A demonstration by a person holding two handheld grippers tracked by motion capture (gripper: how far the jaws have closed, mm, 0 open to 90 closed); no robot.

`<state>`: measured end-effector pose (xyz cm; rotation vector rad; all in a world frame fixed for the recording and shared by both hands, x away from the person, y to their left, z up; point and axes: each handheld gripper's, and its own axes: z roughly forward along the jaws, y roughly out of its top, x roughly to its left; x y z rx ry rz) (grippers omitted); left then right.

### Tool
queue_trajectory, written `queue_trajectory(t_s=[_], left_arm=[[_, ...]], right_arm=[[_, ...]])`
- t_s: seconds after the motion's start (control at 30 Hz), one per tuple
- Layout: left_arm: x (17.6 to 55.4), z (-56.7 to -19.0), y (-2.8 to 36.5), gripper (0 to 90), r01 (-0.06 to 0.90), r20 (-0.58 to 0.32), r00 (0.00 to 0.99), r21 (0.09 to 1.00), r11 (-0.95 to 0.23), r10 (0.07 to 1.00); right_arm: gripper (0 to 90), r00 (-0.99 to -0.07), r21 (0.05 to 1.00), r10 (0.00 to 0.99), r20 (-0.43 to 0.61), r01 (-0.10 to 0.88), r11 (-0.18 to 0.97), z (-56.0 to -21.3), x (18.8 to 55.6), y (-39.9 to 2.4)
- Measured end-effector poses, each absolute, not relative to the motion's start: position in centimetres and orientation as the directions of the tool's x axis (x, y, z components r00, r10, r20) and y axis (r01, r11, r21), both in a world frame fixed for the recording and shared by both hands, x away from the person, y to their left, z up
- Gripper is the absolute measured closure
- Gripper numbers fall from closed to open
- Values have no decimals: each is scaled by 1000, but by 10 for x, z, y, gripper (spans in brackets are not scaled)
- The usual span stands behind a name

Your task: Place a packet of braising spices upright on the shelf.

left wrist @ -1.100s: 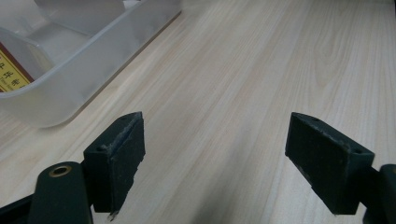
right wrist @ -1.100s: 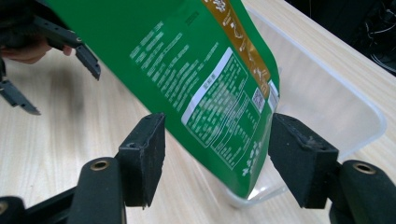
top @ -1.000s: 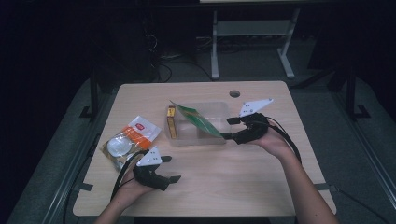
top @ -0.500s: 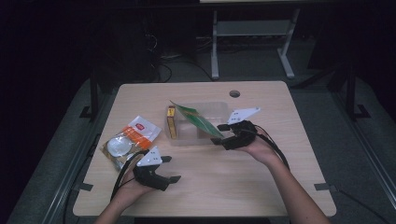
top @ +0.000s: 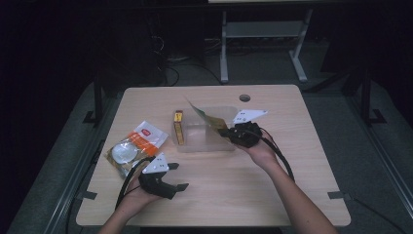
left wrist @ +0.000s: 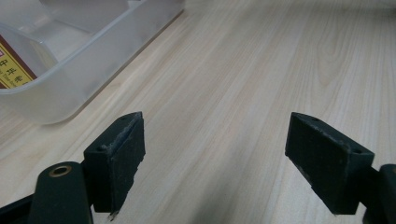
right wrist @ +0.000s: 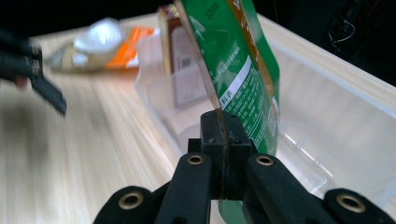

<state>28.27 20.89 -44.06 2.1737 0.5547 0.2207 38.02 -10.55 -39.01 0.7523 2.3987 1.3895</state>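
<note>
A green snack packet [top: 207, 118] stands tilted in a clear plastic container [top: 204, 147] at mid-table. My right gripper [top: 225, 132] is at the container's right end. In the right gripper view its jaws have just been closing, and the right gripper [right wrist: 223, 123] is now shut on the lower edge of the green packet [right wrist: 238, 70]. A narrow red-and-yellow box [top: 178, 127] lies at the container's left end. My left gripper [top: 178, 176] rests near the front left of the table. In its own view the left gripper [left wrist: 215, 154] is open over bare wood.
An orange-and-white packet [top: 134, 146] lies on the table to the left of the container, just behind the left hand. A round cable hole [top: 244, 98] sits near the far edge. The container's corner [left wrist: 70, 88] is ahead-left of the left gripper.
The right gripper has moved left to the container's right end and closed on the green packet's edge. The left gripper has stayed where it was.
</note>
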Motion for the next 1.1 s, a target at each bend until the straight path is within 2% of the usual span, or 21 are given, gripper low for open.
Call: queue_trajectory(t_s=[0.27,0.53,0.6,0.93,1.1], left_arm=[[283,-440,210,194,316,-44,884,790,-525,466],[283,-440,210,194,317,-46,882,793,-520,468],[283,-440,210,194,319,-48,883,792,-520,468],[283,-440,211,194,314,-41,886,787,-531,462],[283,-441,210,194,313,-42,887,786,-533,460]], right_arm=[[899,-785,882,583,208,408,235,-387,389,-129],[882,-729,872,653,206,439,215,-392,390,-144],[808,-712,866,677,185,444,230,-392,390,-147],[554,-712,836,695,105,442,326,-398,386,-141],[475,-710,840,697,98,435,325,-397,384,-137]])
